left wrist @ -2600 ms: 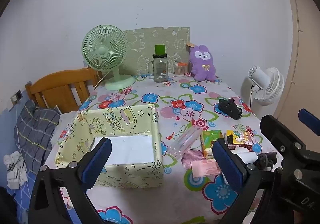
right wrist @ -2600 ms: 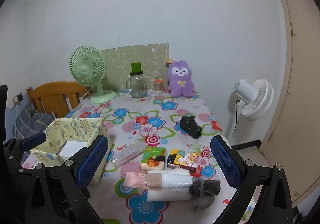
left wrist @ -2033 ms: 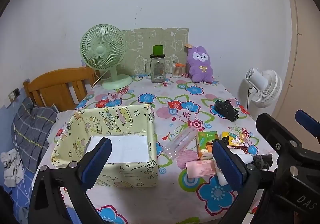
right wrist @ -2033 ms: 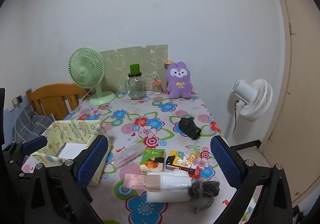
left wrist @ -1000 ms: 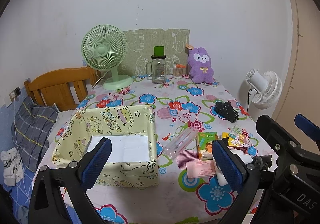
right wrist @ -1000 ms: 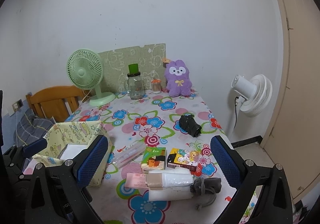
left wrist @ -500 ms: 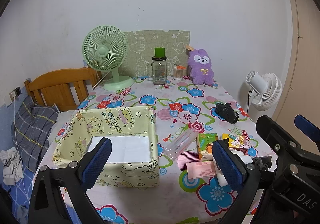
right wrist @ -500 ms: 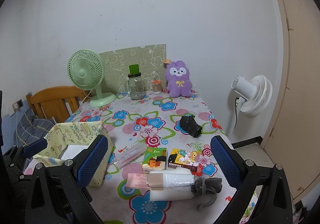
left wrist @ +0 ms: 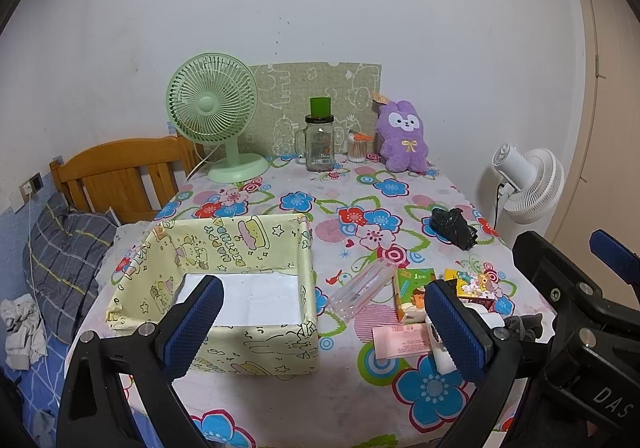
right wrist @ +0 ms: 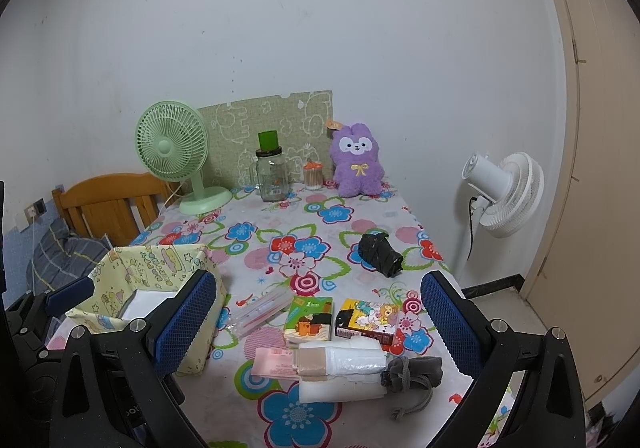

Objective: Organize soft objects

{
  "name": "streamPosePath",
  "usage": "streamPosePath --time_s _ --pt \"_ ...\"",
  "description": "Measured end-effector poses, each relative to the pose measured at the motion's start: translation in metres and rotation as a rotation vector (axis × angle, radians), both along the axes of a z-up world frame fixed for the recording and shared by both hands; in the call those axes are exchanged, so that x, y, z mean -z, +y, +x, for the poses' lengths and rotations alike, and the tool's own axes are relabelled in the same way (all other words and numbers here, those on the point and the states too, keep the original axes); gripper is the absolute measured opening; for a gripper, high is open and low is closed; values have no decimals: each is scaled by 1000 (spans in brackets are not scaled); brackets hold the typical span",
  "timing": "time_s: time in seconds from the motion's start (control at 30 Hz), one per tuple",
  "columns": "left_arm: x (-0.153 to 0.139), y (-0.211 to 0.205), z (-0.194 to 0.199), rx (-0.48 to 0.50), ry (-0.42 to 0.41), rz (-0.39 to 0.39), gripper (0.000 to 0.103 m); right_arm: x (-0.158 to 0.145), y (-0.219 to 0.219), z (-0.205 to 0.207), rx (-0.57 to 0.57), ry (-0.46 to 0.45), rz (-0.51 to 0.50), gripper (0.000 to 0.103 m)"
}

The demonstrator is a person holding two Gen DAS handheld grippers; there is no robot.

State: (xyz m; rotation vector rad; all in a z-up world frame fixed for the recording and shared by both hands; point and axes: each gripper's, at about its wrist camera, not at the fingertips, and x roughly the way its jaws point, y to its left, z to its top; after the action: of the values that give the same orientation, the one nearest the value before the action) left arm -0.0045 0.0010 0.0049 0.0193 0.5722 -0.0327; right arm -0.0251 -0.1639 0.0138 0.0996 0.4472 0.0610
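A yellow patterned fabric box (left wrist: 224,248) (right wrist: 156,268) stands open at the table's near left. A purple plush bunny (left wrist: 402,138) (right wrist: 358,162) sits at the far edge by the wall. A grey drawstring pouch (right wrist: 412,372) (left wrist: 524,326) and white rolled packs (right wrist: 344,372) lie at the near right. A crumpled black bag (left wrist: 454,222) (right wrist: 378,252) lies mid-right. My left gripper (left wrist: 324,328) is open and empty above the box's near side. My right gripper (right wrist: 320,328) is open and empty above the small packets.
A green desk fan (left wrist: 214,108), a glass jar with green lid (left wrist: 319,144) and a swab jar (left wrist: 356,146) stand at the back. Tissue packs (right wrist: 310,318), a pink packet (right wrist: 274,362) and a clear pen case (right wrist: 262,310) lie near. A white floor fan (right wrist: 504,192) stands right; a wooden headboard (left wrist: 120,172) left.
Both grippers have drifted slightly back and up from the table, so the scene looks a little farther away. Both stay open and empty. No object has moved.
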Motion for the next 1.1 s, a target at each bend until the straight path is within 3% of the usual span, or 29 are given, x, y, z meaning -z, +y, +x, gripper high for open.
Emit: streamPosePath --time_s 0.57,1.1 --pt "1 -10 4 8 -1 -2 99 -4 -5 3 1 -4 -11 103" --pt "31 -43 8 50 30 -13 92 24 -23 8 -1 28 -4 97"
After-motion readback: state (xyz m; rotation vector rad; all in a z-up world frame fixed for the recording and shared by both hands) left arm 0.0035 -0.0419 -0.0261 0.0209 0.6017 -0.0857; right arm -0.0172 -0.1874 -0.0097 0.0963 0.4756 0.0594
